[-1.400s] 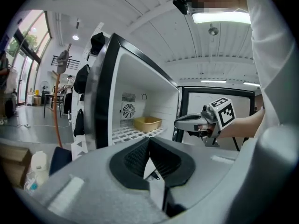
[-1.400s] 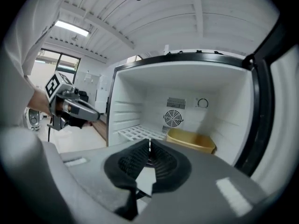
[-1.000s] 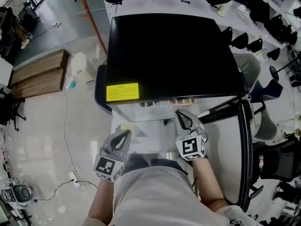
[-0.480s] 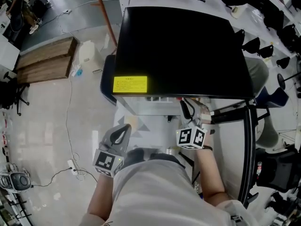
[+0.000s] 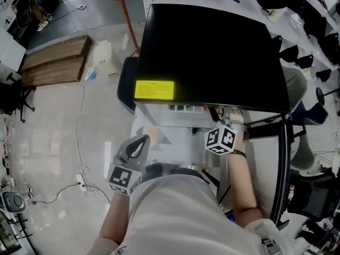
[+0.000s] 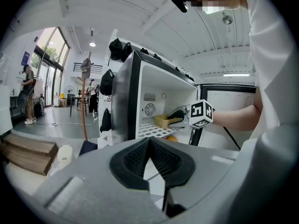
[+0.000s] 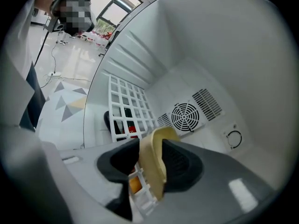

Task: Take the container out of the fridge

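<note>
Reaching forward since a second ago, the right gripper (image 7: 150, 148) has gone from just in front of the open fridge (image 5: 207, 52) into its upper compartment, so that in the head view only its marker cube (image 5: 221, 140) shows below the black top's front edge. The left gripper (image 5: 139, 142) hangs low in front of the cabinet, much where it was.

At the centre is the container (image 7: 154, 162), a pale yellow tub sitting on the white wire shelf (image 7: 128, 111) inside the fridge. Its near wall stands upright between the right gripper's jaws, which are opening, a dark pad on either side of the rim (whether either pad touches the plastic cannot be told). From the left gripper view the same tub (image 6: 161, 121) is seen side-on, at the shelf's front part, with the right gripper's fingertips reaching its edge.

Below the shelf lies something orange (image 7: 134, 185), and farther back a dark object with a red patch (image 7: 122, 125). A round fan grille (image 7: 185, 116) is set in the white rear wall.

The left gripper's jaws are pressed together at the tips with nothing between them, well apart from the fridge.

Outward, a yellow label (image 5: 154, 90) marks the fridge top's front left corner, the door (image 5: 284, 163) stands swung open at the right, and wooden platforms (image 5: 56, 62) and a trailing cable (image 5: 79, 142) lie on the pale floor to the left.
</note>
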The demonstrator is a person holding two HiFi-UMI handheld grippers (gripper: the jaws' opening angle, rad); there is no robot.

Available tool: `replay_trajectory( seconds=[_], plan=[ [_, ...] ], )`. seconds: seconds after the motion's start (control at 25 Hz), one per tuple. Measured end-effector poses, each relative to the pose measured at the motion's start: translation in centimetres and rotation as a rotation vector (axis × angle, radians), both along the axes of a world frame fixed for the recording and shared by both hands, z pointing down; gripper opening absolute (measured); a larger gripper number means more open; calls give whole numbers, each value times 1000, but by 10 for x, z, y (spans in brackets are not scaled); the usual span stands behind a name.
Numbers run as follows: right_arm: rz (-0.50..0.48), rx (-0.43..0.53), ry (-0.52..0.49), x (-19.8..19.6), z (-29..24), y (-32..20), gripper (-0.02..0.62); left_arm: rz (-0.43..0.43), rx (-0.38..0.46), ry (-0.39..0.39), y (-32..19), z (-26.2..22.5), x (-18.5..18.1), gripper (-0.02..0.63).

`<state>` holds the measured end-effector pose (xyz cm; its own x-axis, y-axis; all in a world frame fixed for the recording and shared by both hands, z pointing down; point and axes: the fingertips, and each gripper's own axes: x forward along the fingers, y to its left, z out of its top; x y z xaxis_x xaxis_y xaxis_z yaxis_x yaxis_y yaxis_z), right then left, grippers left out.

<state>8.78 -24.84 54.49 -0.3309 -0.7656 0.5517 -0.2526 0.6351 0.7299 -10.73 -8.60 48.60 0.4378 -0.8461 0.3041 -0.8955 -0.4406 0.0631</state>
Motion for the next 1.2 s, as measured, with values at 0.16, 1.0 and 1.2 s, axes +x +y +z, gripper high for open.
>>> replay_trajectory(
  seconds=[0.16, 1.0, 1.2],
  plan=[
    [-23, -52, 40, 0, 10, -6, 143, -10, 5, 2, 0, 0, -1, 9],
    [-76, -140, -14, -12, 12, 17, 20, -30, 0, 8, 3, 5, -13, 9],
    [-91, -162, -121, -24, -3, 37, 17, -12, 7, 13, 5, 2, -11, 9]
  ],
)
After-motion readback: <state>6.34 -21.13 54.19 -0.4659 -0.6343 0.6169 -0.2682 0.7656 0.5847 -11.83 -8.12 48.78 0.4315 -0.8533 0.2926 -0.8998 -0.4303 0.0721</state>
